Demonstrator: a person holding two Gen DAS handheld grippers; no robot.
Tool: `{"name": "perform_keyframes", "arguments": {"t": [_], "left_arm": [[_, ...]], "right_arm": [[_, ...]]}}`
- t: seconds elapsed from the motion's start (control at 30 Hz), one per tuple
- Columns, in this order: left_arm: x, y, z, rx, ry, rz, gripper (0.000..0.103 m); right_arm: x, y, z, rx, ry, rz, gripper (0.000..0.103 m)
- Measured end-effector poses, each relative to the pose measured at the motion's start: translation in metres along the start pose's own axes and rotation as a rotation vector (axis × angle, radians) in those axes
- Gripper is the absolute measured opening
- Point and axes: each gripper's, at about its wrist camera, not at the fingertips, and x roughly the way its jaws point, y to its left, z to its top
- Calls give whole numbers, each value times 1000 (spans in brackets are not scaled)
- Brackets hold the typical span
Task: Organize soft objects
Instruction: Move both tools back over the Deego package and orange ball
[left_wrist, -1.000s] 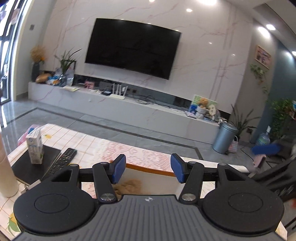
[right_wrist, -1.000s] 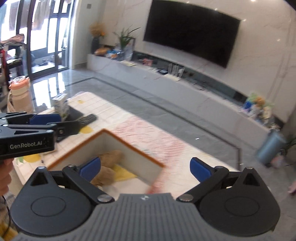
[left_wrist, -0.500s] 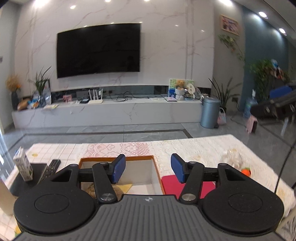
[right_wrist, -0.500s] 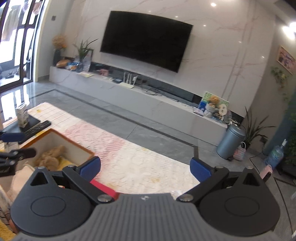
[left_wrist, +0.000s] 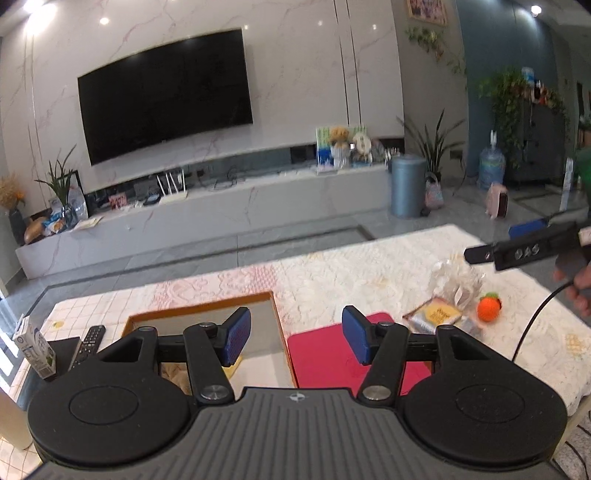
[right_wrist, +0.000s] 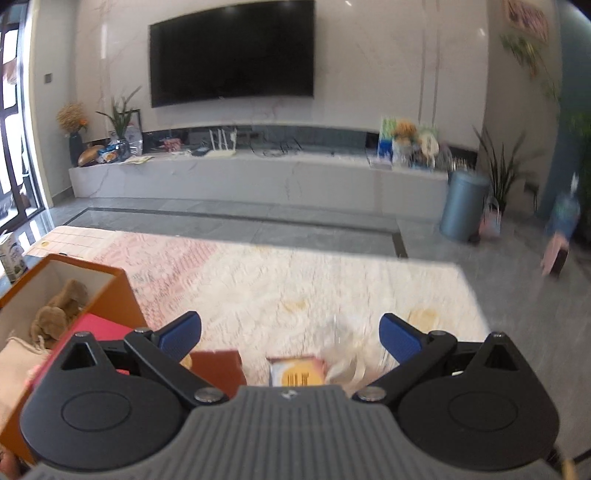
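The left gripper (left_wrist: 296, 339) has its blue pads spread fairly wide with nothing between them. Just beyond its left pad sits the orange-rimmed box (left_wrist: 275, 317), open at the top; just beyond its right pad a red pad (left_wrist: 321, 354) lies flat on the white tablecloth (left_wrist: 369, 258), touching the box's side. Farther out to the right are a yellow-printed packet (left_wrist: 434, 314), a crumpled clear bag (left_wrist: 456, 278) and a small orange ball (left_wrist: 488, 309), the ball just beside the packet. To the far left stand a remote (left_wrist: 86, 345) and a milk carton (left_wrist: 35, 349).

The right gripper (right_wrist: 290, 338) is also wide apart and holds nothing. The yellow-printed packet (right_wrist: 295, 373) lies between and just beyond its fingers, the clear bag (right_wrist: 349, 354) touching it toward the right finger. Off its left finger the box (right_wrist: 110, 299) holds a brown plush toy (right_wrist: 59, 310) and a cream drawstring pouch (right_wrist: 18, 369)
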Motion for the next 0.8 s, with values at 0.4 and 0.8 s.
{"name": "perform_keyframes", "arguments": {"t": [0.4,0.8], "left_arm": [[73,-58,25,19,236,-91,67],[170,-125,44,85,534,-99,67]], "right_arm": [[87,-19,-50,24,135,5,100],[131,-23,-75,-7,265,-23,100]]}}
